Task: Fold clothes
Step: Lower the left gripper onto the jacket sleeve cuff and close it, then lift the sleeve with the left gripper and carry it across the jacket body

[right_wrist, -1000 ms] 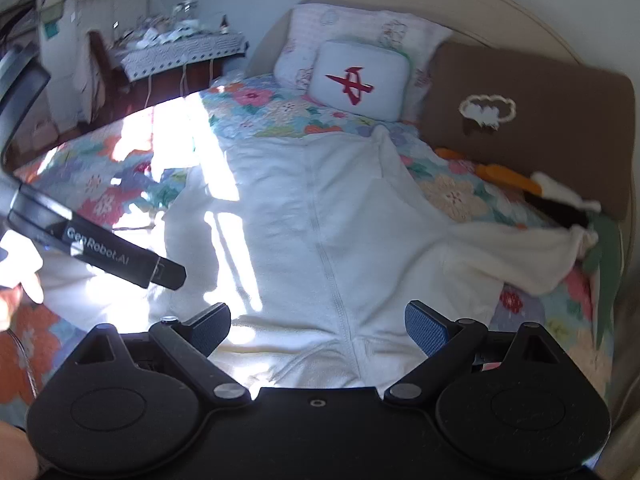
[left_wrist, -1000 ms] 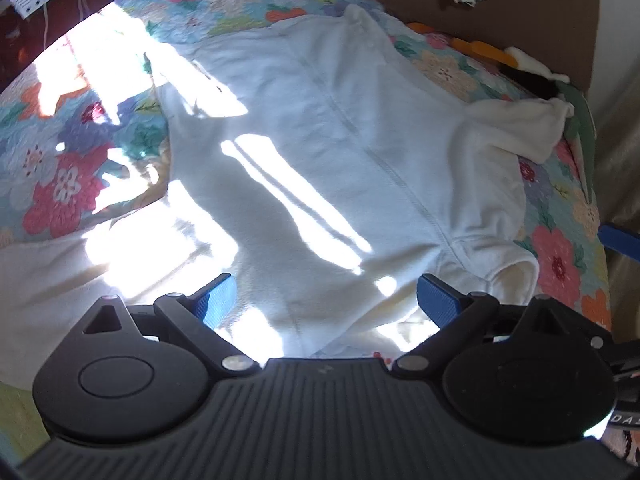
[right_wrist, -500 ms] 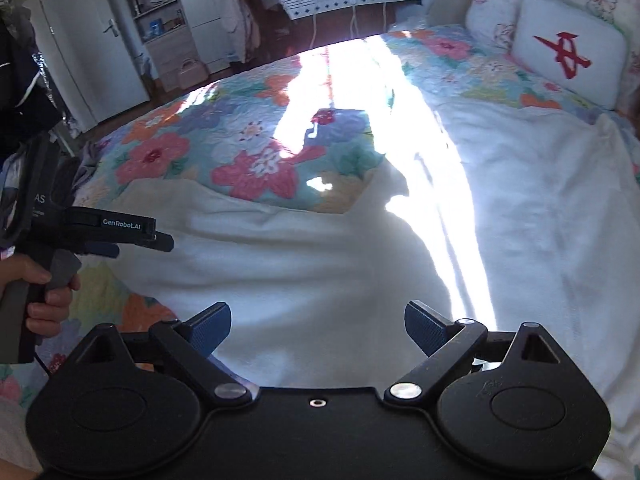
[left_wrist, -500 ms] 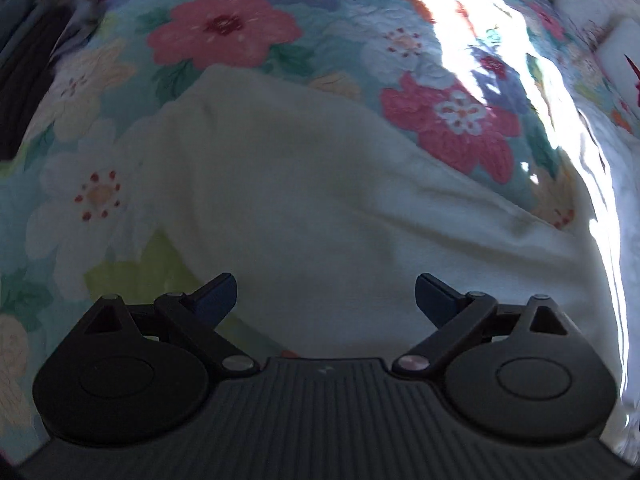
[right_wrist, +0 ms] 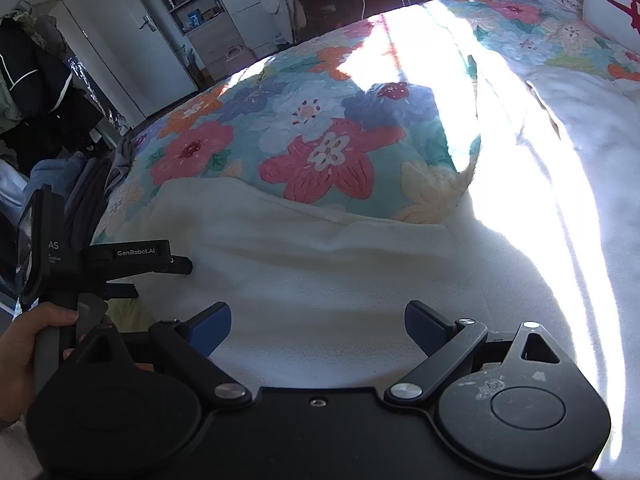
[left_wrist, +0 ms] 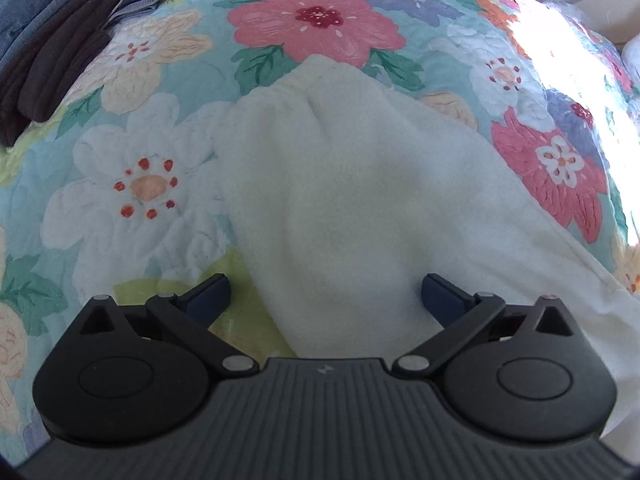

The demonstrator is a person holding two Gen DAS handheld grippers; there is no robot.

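A cream fleece garment lies spread flat on the floral bedspread (left_wrist: 132, 184). One long part of it, a sleeve (left_wrist: 344, 200) with a gathered cuff (left_wrist: 316, 76), runs away from my left gripper (left_wrist: 326, 294), which is open just above it with the jaws astride the cloth. My right gripper (right_wrist: 318, 326) is open and empty over the same sleeve (right_wrist: 320, 264). The left gripper also shows in the right wrist view (right_wrist: 136, 260), low over the sleeve's end. The garment's body (right_wrist: 592, 160) lies in bright sun at the right.
A stack of folded dark and blue-grey clothes (left_wrist: 52, 28) sits at the bed's far left edge. A white pillow with a red mark (right_wrist: 616, 8) is at the head of the bed. A door and shelves (right_wrist: 188, 12) stand beyond the bed.
Both grippers swung left from the garment's body to its left sleeve. The left gripper has moved along the sleeve toward the cuff. Both stayed open.
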